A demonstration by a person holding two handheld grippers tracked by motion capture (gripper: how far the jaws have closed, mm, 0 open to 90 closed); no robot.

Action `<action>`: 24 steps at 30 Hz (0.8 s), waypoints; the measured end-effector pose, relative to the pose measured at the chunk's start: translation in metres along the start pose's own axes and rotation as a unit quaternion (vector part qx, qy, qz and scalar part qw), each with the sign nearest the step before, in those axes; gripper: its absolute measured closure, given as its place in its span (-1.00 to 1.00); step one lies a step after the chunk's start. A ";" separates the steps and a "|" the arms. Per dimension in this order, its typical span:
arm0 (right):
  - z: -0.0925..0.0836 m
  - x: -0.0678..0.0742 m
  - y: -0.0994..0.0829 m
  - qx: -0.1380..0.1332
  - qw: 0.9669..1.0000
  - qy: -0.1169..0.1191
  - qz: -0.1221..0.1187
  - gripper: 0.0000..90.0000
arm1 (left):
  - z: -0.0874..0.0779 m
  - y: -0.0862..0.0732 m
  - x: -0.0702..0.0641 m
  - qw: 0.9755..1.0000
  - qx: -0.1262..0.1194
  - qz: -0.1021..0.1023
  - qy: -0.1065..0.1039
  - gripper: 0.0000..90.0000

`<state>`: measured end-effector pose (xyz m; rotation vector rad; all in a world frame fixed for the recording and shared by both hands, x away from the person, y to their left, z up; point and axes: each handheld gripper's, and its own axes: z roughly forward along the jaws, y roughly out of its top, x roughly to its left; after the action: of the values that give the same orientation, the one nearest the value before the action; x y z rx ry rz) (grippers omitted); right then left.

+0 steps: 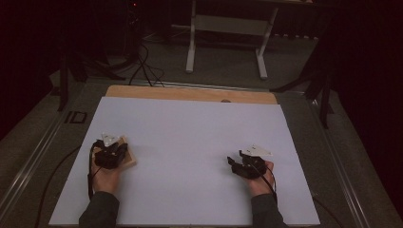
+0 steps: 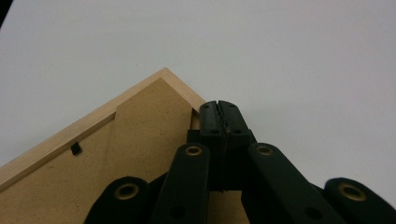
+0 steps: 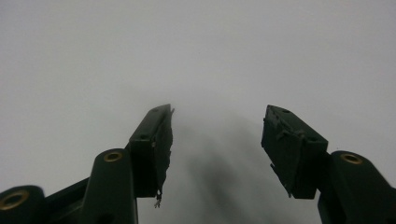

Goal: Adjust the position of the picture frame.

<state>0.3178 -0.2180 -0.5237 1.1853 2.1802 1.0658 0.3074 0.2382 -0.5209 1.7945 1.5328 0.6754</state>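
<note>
Fingers point(image 2: 211, 122) of left gripper point(image 2: 219, 119) pressed together over wooden frame point(image 2: 140, 135); right gripper point(image 3: 217, 140) spread wide above white sheet point(image 3: 196, 56).

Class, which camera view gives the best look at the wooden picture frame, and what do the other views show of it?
The left gripper view: the picture frame lies back side up, its pale rim, brown backing board and a small black clip plain. The high view shows it small, partly under the left gripper. The right gripper view looks at white table surface.
</note>
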 end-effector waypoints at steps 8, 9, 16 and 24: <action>0.000 0.001 0.000 0.001 1.000 0.002 -0.003 -0.06 | 0.001 0.001 -0.006 1.000 0.000 0.007 -0.018 1.00; 0.000 0.001 0.000 0.001 1.000 0.002 -0.003 -0.06 | 0.001 0.001 -0.006 1.000 0.000 0.007 -0.018 0.99; 0.000 0.001 0.000 0.001 1.000 0.001 -0.004 -0.05 | 0.003 0.001 -0.017 0.999 -0.001 0.025 -0.038 0.99; 0.001 0.001 0.000 0.000 1.000 0.001 -0.005 -0.05 | 0.005 0.002 -0.028 0.997 0.000 0.032 -0.064 1.00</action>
<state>0.3177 -0.2167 -0.5239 1.1733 2.1840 1.0634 0.3073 0.2096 -0.5213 1.8573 1.3964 0.5783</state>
